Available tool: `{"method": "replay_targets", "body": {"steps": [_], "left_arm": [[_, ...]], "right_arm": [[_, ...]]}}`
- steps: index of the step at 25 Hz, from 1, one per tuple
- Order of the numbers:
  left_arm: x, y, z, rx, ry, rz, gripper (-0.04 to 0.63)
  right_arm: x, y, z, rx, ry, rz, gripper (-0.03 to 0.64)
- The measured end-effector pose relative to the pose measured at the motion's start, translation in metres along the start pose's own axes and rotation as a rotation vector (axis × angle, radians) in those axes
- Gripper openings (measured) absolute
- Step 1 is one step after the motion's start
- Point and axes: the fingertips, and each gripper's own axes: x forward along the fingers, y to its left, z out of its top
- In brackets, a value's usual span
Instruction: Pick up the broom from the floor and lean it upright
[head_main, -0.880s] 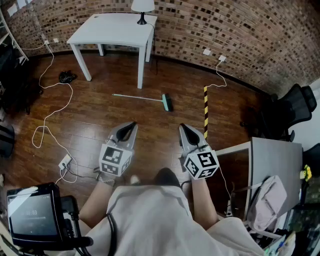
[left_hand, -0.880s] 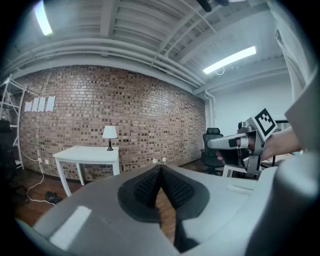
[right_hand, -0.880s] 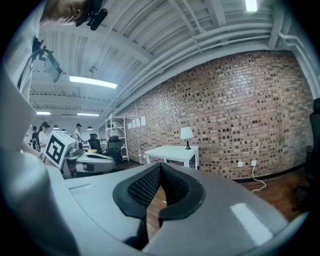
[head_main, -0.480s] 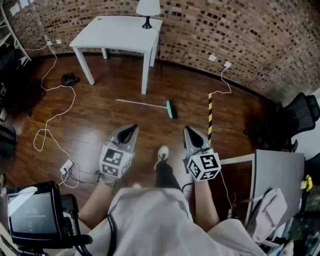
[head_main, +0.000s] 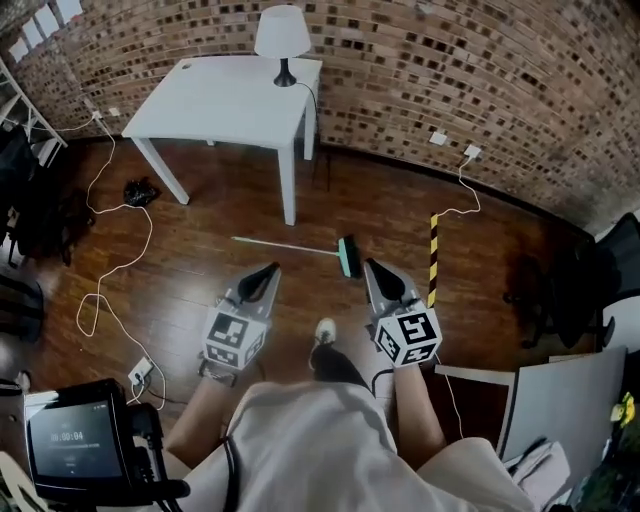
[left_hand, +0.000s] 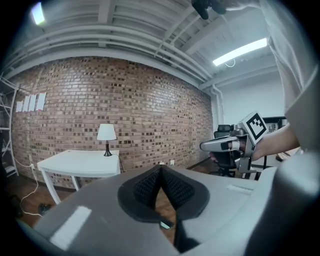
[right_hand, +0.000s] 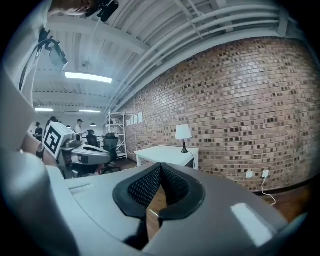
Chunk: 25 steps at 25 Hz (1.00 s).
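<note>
Teal-headed broom with thin pale handle (head_main: 300, 247) lay flat on dark wooden floor (head_main: 190, 280). Left gripper (head_main: 272, 268), right gripper (head_main: 370, 263): fingers pressed together, nothing between, both short of broom.

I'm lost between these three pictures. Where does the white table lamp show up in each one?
Head view: the lamp is at top centre, standing on the white table.
Left gripper view: the lamp is left of centre, on the same table.
Right gripper view: the lamp is just right of centre, on that table.
Shared landmark: the brick wall right behind the lamp.
</note>
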Motion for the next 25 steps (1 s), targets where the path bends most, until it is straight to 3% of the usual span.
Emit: {"method": "replay_targets", "body": {"steps": [7, 19, 25], "left_arm": [[0.09, 0.035, 0.033, 0.036, 0.012, 0.066, 0.0], [0.114, 0.081, 0.013, -0.028, 0.083, 0.082, 0.0], [0.127, 0.082, 0.012, -0.006, 0.092, 0.055, 0.0]], "right_arm": [[0.074, -0.076, 0.033, -0.052, 0.012, 0.034, 0.014], [0.124, -0.101, 0.028, 0.034, 0.033, 0.02, 0.014], [0.14, -0.108, 0.024, 0.041, 0.049, 0.007, 0.014]]}}
